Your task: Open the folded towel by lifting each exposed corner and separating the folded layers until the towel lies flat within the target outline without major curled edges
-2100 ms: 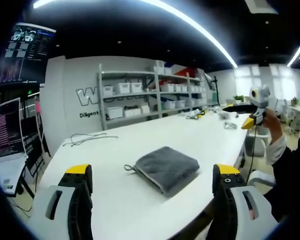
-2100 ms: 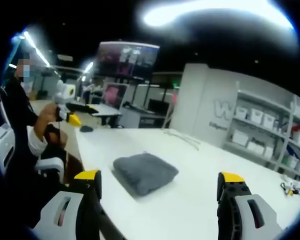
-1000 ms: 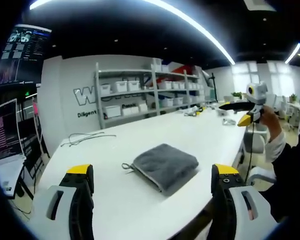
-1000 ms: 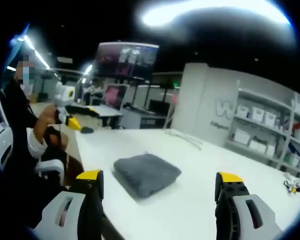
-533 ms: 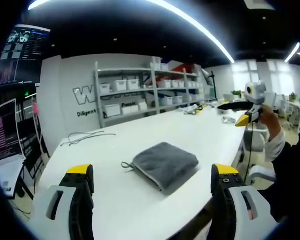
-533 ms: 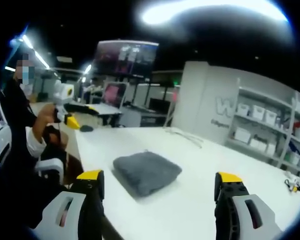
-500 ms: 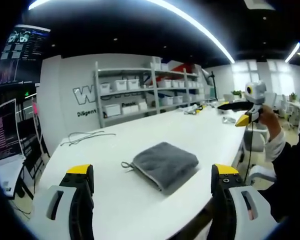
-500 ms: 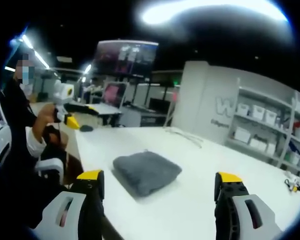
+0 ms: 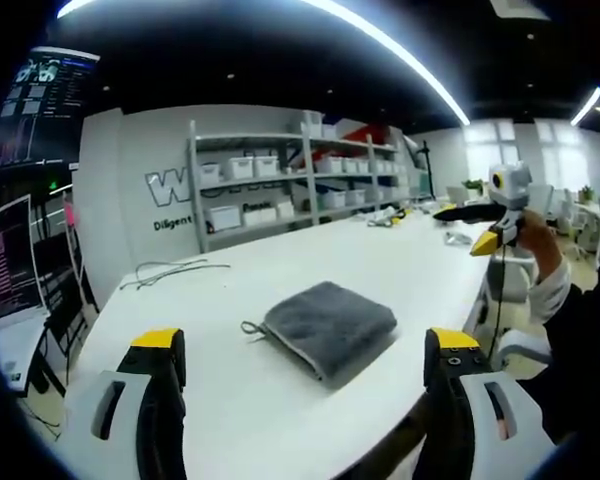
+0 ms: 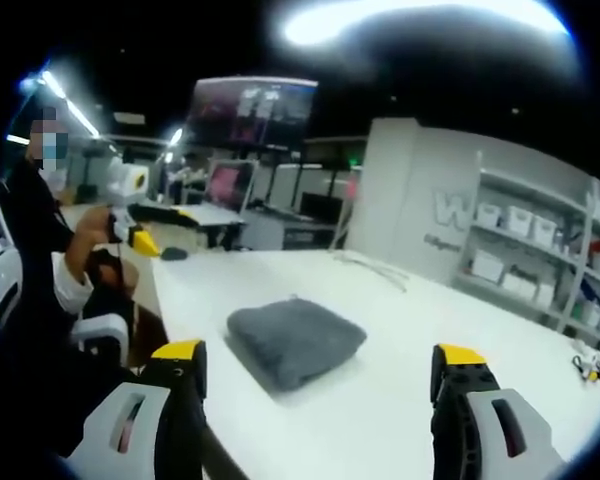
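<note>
lying folded on the table [image 9: 280,410], towel [image 9: 328,328] loop facing left; both jaws released.

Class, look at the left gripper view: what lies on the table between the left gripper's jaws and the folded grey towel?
Nothing: in the left gripper view, bare white table runs from the left gripper to the towel.

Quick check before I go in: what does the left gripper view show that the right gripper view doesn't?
Left gripper view: the towel's hanging loop, a cable on the table, and the right gripper held up off the table's edge.

Right gripper view: a big wall screen and the left gripper raised in a hand.

Both: the grey towel, folded on the white table, untouched, and shelves of bins. Both grippers are open.
</note>
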Demonstrator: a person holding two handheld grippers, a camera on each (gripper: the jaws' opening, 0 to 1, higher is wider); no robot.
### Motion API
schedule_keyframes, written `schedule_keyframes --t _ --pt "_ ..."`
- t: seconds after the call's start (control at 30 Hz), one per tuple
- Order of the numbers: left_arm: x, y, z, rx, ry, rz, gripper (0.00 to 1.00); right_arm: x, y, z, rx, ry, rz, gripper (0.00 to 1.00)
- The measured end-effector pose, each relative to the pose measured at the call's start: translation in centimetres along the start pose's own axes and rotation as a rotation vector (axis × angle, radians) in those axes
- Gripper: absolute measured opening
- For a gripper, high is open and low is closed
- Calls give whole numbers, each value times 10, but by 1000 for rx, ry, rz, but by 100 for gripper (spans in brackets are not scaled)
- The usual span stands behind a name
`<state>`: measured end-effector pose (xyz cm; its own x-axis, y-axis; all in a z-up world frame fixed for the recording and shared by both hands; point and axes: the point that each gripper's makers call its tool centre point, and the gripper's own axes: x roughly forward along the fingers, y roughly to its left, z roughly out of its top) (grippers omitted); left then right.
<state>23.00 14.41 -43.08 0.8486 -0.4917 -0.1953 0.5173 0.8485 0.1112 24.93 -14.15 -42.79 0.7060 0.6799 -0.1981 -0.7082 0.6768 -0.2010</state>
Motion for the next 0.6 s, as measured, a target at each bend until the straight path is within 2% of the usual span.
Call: schedule_keyframes --t 0.6 --pt "0 1 -1 3 7 1 99 1 3 1 1 -2 14 99"
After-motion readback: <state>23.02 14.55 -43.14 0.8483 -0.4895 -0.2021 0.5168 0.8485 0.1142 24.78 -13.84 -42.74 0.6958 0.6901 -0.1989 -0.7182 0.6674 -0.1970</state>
